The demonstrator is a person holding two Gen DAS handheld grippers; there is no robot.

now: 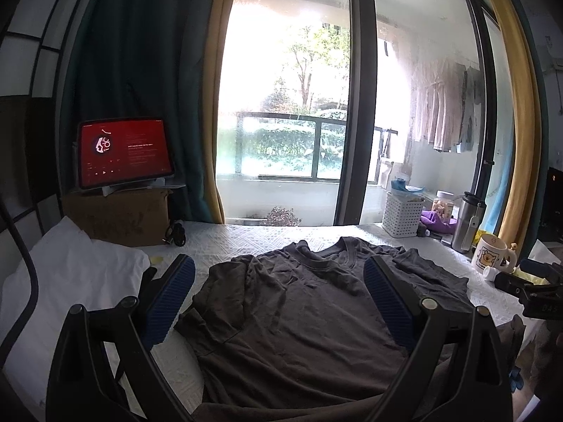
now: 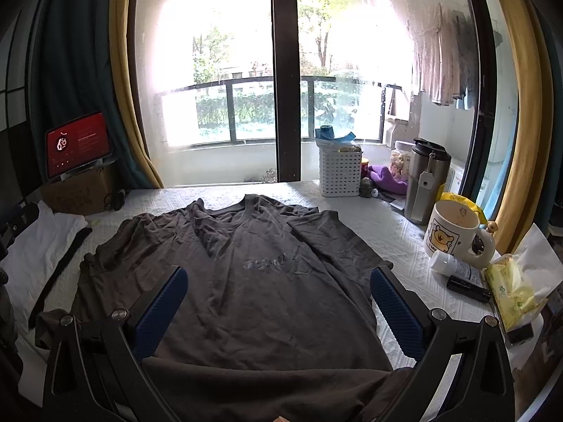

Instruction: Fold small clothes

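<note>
While I hold both the left hand-held gripper (image 1: 279,302) and right hand-held gripper (image 2: 278,307) spread wide and empty, a dark T-shirt (image 2: 246,281) lies mid-counter (image 2: 401,239), chest print unreadable. A bear mug (image 2: 454,235), steel tumbler (image 2: 424,183) and white basket (image 2: 339,174) crowd the counter's far right edge.

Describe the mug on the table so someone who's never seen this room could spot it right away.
Look along the table's right side, beside the window. In front of the steel tumbler stands the mug. It alone is cream with a yellow cartoon bear.
</note>
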